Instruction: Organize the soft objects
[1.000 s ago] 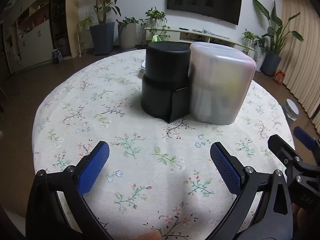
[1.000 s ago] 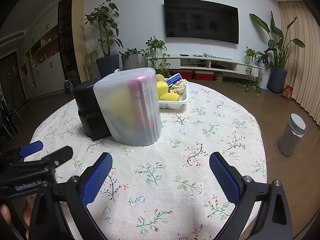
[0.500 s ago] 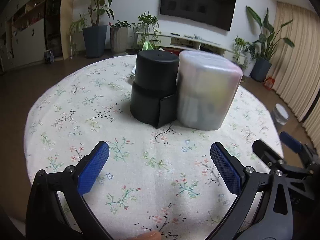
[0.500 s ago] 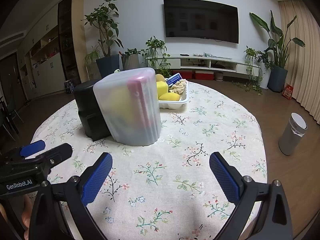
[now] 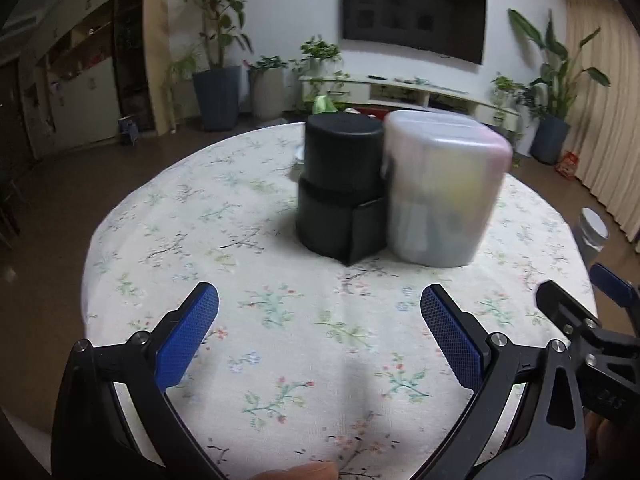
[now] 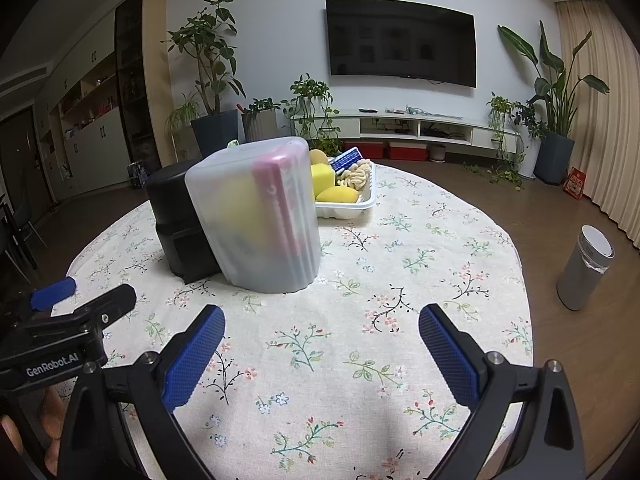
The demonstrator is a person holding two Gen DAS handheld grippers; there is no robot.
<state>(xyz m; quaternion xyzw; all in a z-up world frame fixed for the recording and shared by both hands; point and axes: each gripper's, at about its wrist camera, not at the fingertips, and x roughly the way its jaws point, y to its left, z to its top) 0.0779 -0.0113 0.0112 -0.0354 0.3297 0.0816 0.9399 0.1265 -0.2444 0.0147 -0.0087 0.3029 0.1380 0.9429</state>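
A living room with a wall-mounted television [image 6: 401, 42] and potted plants is seen behind a round table under a floral tablecloth [image 6: 360, 320]. Ahead of the left gripper [image 5: 319, 328], slightly left of its centre line, a black cylindrical container [image 5: 340, 184] is set on the cloth; touching its right side stands a frosted translucent lidded container [image 5: 442, 192], through whose wall yellow and pink shapes are dimly seen. Both containers are well apart from the fingertips. The left gripper is spread wide and nothing is held in it.

From the right gripper [image 6: 320, 336], the same two containers are found ahead and to the left, and beyond them, further ahead, a white tray [image 6: 352, 204] is seen holding the soft objects: yellow sponges [image 6: 324, 180], a cream knotted piece [image 6: 354, 176] and a blue-and-white item too small to identify. The right gripper is likewise spread wide and empty. On the floor to its right a grey cylindrical bin [image 6: 584, 268] is placed.

The sponges are judged to be light, compressible and not slippery, so a hold across the middle of a block, with moderate closure, is judged suitable; too deep a squeeze would deform them. The translucent container is judged stiff, smooth and likely light, best taken across its ribbed sides.
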